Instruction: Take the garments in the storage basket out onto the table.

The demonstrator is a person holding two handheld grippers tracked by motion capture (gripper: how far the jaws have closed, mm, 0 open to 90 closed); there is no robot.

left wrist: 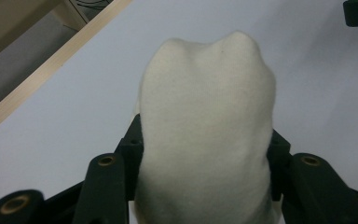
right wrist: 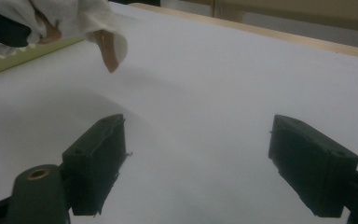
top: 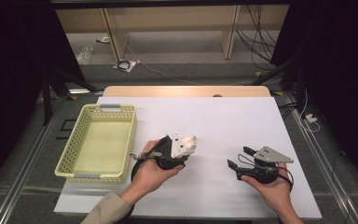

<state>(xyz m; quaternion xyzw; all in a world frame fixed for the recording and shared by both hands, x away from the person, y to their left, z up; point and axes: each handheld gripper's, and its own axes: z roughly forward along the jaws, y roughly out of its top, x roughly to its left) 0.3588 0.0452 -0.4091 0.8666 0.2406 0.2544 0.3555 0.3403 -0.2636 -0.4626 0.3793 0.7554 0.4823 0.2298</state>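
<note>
One yellow mesh basket (top: pixel 96 142) stands at the left of the white bench (top: pixel 223 121), and just right of it the left claw (top: pixel 186 145) is clenched on a cream sock (left wrist: pixel 205 135), held clear of the bench surface, the fabric bulging out past the jaws. Right claw (top: pixel 239 157) rests near the bench's front right, jaws spread with nothing between them. Judged step: sock picked up, transfer pending; next move calls for carrying it left over the basket rim and releasing.

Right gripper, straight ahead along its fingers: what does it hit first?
Nothing close: the right gripper is open over the bare white table. The cream cloth in the left gripper hangs off to the side; depth is uncertain.
</note>
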